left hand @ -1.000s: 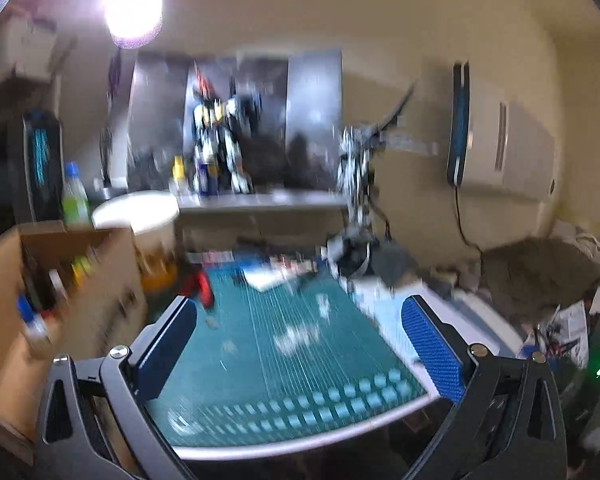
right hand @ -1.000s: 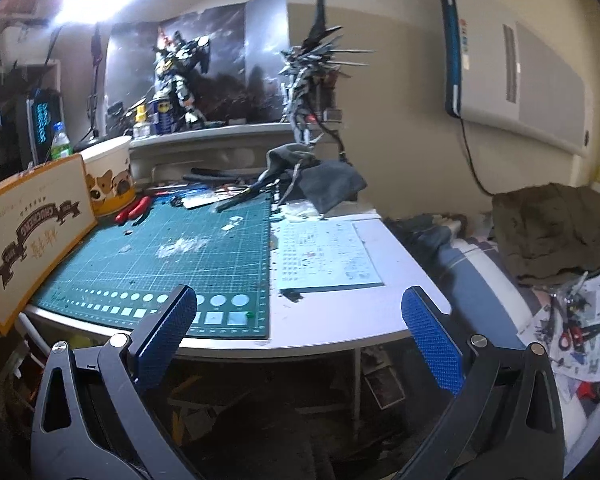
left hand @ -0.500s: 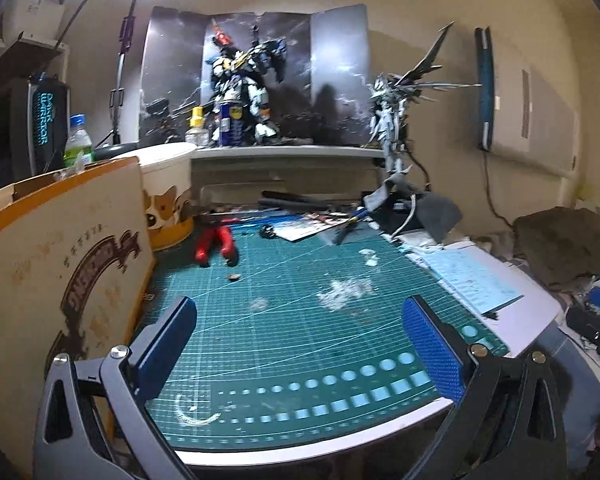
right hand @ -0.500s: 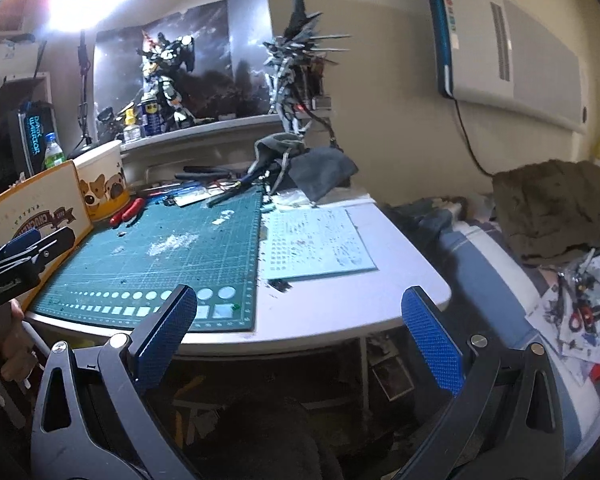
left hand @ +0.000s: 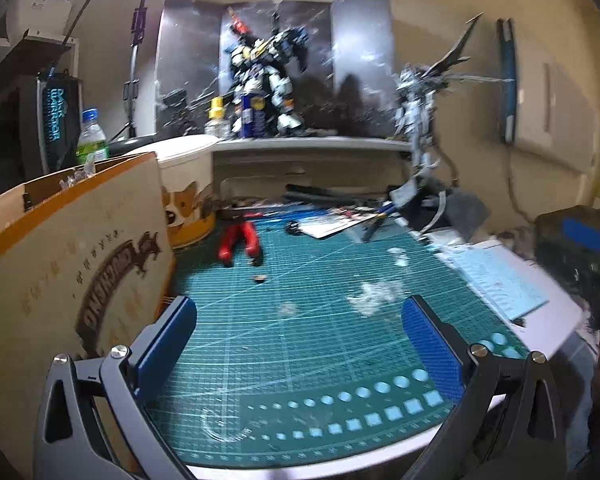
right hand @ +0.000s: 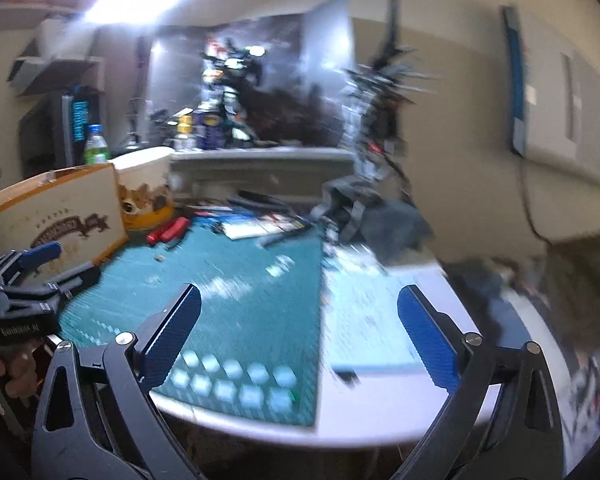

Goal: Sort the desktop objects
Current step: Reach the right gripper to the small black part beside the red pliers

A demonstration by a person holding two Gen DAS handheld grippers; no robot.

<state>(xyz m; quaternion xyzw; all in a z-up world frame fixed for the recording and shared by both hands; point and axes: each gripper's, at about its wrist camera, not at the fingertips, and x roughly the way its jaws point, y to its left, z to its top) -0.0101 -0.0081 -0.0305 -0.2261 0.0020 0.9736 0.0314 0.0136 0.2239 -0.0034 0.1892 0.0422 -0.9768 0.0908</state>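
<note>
Lying red-handled pliers [left hand: 239,242] on green mat [left hand: 300,344].

My left black-framed tongs [left hand: 300,344] carry ribbed blue rubber pads [left hand: 430,350] on angular arms with triangular cut-outs and silver screws [left hand: 118,351]. My right tongs [right hand: 298,334] match them. White lettering marks the left handle's black body.

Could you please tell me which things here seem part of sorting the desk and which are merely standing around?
Likely part of the job:
- red pliers
- cardboard box
- papers at the back of the green mat
- left hand-held gripper, right hand-held gripper, both open

Just standing around:
- robot model on the shelf
- water bottle
- wall unit
</note>
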